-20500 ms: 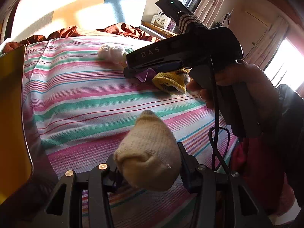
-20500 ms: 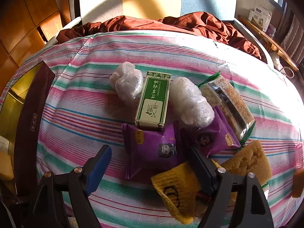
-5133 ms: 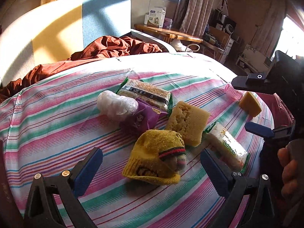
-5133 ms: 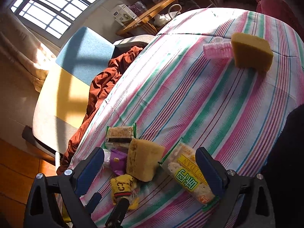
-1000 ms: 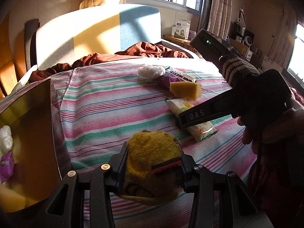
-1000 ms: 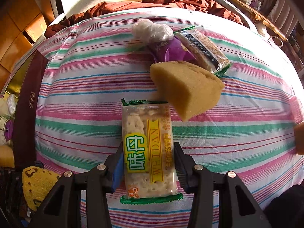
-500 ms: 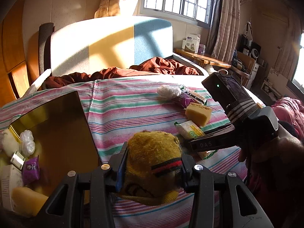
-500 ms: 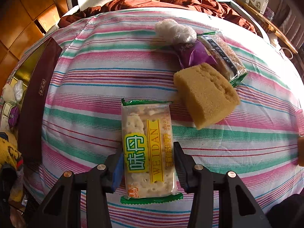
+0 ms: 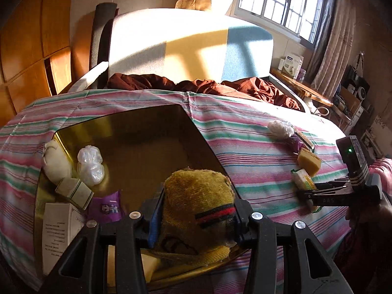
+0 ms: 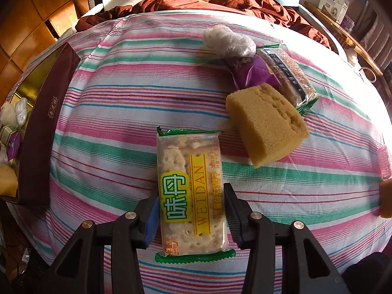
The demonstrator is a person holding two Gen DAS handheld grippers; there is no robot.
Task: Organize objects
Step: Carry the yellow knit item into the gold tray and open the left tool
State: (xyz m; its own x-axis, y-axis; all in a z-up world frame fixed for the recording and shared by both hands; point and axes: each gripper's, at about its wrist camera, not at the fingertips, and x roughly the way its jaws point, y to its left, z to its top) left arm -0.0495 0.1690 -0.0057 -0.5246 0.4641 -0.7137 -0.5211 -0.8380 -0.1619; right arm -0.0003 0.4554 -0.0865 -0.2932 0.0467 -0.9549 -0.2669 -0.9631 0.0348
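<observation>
Below, left gripper [image 9: 196,216] pinching yellow knitted sock [image 9: 198,207] over gold-lined box [image 9: 152,132], hiding its near corner, right gripper [image 10: 189,212] clamping clear cracker packet [image 10: 190,191], box partly cropped.

Left tongs [image 9: 196,216]: jaws closed on a yellow knit sock [image 9: 198,208]. Right tongs [image 10: 190,214]: jaws clamped against a cracker packet [image 10: 191,191].
</observation>
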